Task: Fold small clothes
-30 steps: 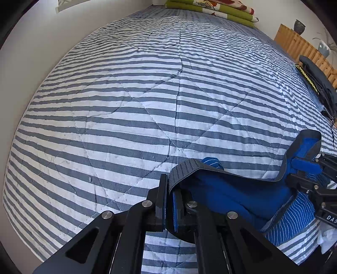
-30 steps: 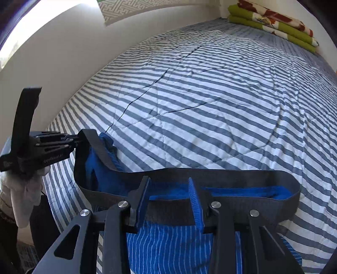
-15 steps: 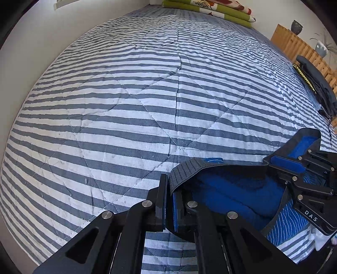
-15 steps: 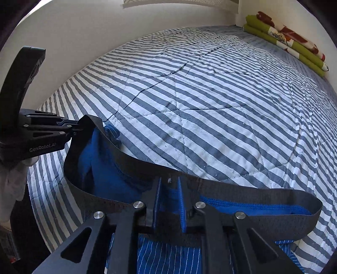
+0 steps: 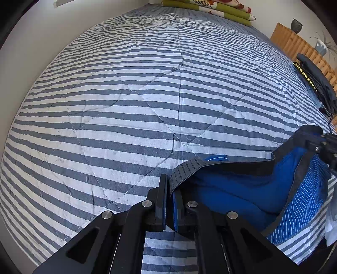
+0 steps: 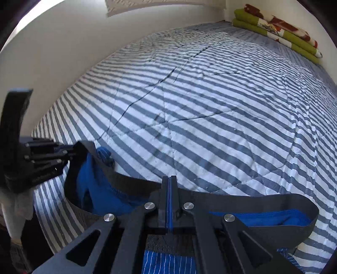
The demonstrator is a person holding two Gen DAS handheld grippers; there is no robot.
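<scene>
Blue underwear with a dark grey waistband lies at the near edge of a striped bed. My left gripper is shut on one end of the waistband. At the right edge of the left wrist view, my right gripper pinches the waistband farther along and holds it raised. In the right wrist view the right gripper has its jaws together on the band. There the left gripper grips the band's left end. Pinstriped blue fabric hangs below.
A folded green patterned blanket lies at the far end of the bed. A dark garment rests along the right side by a wooden slatted panel. A white wall borders the bed's left side.
The right gripper's jaws have gone from apart to shut on the waistband. It has shifted toward the right edge of the left wrist view. The left gripper has kept its grip and place.
</scene>
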